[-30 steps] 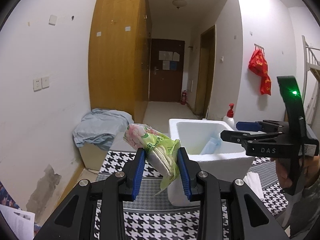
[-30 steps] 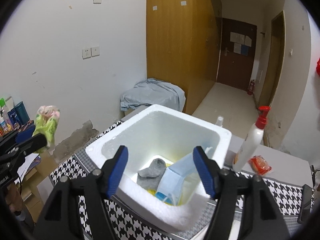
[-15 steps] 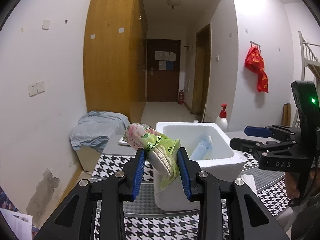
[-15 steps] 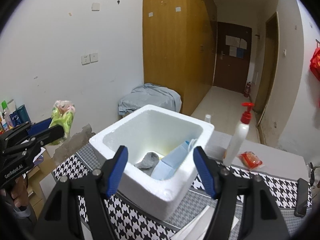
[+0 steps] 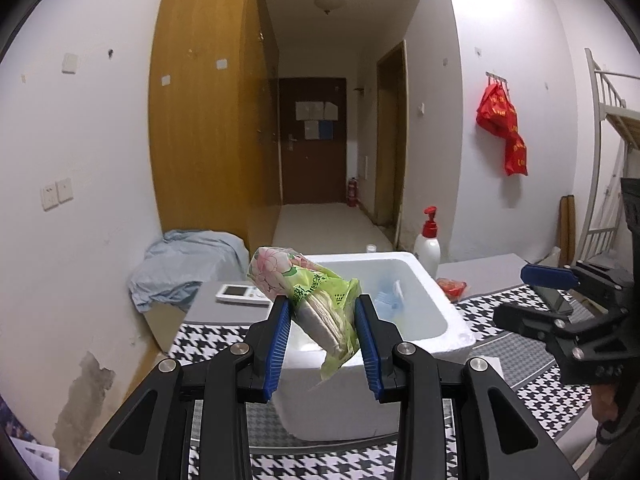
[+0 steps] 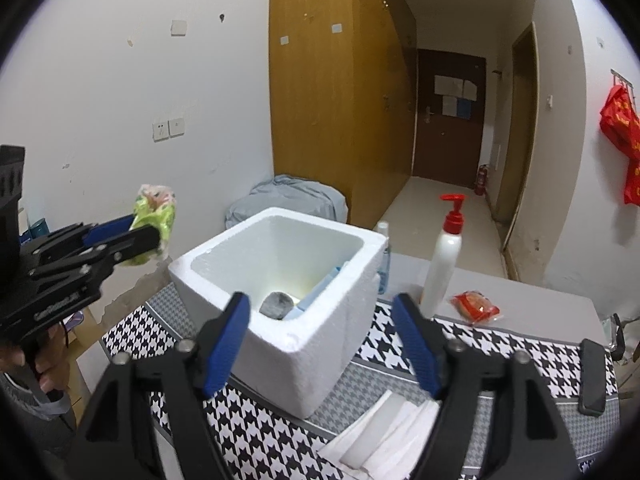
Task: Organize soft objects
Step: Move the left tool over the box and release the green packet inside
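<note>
My left gripper is shut on a green and pink tissue pack, held in the air left of the white foam box. From the right wrist view the pack sits in the left gripper, left of the box. Inside the box lie a grey sock and a light blue pack. My right gripper is open and empty, in front of the box. It also shows in the left wrist view.
The box stands on a houndstooth mat. A white pump bottle and a red snack packet are behind it. White folded cloths lie at the front, a black phone at the right. A remote lies on the grey tabletop.
My right gripper has pulled back and away from the box. My left gripper, still holding the tissue pack, has shifted so the box now sits more directly ahead.
</note>
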A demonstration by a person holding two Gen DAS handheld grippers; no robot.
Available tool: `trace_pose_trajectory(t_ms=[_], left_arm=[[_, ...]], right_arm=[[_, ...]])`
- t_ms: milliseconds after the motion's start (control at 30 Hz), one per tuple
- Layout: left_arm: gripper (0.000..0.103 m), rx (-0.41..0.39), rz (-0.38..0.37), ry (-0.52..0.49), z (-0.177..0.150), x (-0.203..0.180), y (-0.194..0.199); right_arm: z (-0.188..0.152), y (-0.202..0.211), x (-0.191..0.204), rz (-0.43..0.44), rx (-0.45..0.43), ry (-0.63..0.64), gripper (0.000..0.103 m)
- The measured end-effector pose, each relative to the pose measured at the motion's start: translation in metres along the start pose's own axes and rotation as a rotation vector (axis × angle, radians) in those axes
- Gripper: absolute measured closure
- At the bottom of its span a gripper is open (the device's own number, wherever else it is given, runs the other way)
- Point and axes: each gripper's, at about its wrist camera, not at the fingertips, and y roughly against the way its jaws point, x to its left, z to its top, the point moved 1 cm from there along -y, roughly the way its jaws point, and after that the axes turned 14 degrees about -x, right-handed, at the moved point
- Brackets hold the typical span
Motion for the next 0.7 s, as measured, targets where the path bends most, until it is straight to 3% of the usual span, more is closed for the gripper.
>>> trace_pose_trajectory(t_ms=[133,300,700], left_arm=[[0.068,0.009,-0.016,-0.006,0.0,-0.007,-0.008],[0.068,0.023,-0.021,-0.009,0.0,-0.013,-0.017],[0.068,0.034,-0.029,-0.032,0.002,-0.028,-0.036]], right_arm=[[-0.004,0.01,-0.006,-0.008,-0.005,0.003,0.021],[-0.008,0.022,-0.021,-0.028,-0.037,-0.03,0.009],[-0.02,0.041,-0.037,-0.066,-0.056,-0.034,0.008]])
